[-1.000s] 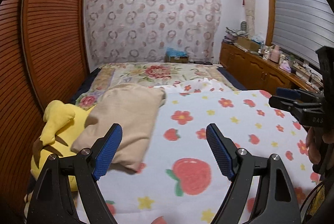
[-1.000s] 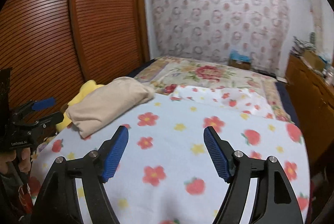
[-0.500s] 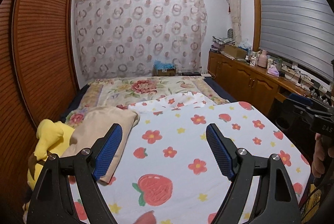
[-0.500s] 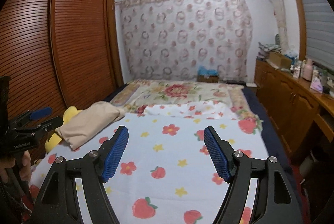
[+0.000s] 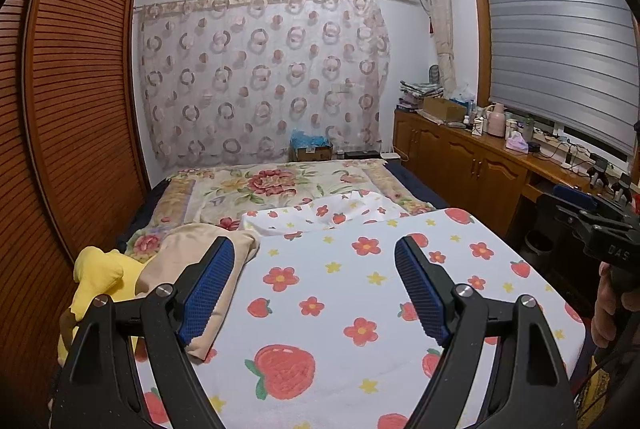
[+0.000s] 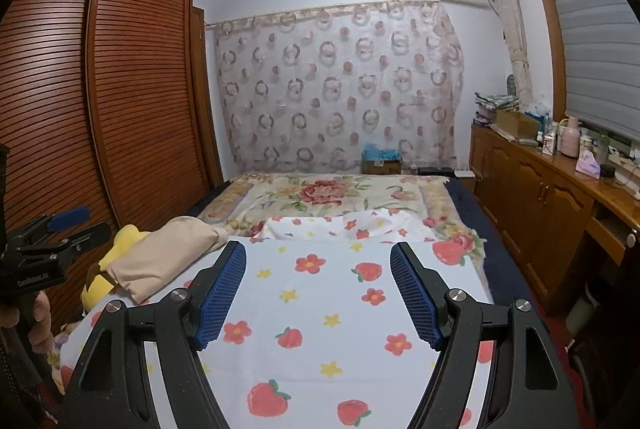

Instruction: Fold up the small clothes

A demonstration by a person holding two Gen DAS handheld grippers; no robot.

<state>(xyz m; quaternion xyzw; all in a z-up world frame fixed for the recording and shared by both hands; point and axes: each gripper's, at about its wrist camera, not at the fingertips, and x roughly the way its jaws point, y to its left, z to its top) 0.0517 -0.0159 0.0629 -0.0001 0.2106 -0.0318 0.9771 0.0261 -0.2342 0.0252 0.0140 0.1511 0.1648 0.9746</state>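
Left hand-held gripper (image 5: 314, 291) and right hand-held gripper (image 6: 318, 293): jaws apart, nothing between them, above the bed (image 5: 360, 309). Folded beige garment (image 5: 188, 261) lies at the bed's left edge on a yellow plush toy (image 5: 98, 275).

Blanket (image 5: 340, 293) showing white with red flowers, strawberries, yellow stars, lower centre | folded cloth (image 5: 192, 253) showing plain beige, lower left | plush toy (image 5: 100, 277) showing yellow, left edge | curtain (image 5: 264, 77) displaying pale ring pattern, upper centre | gripper pads (image 5: 206, 293) showing blue
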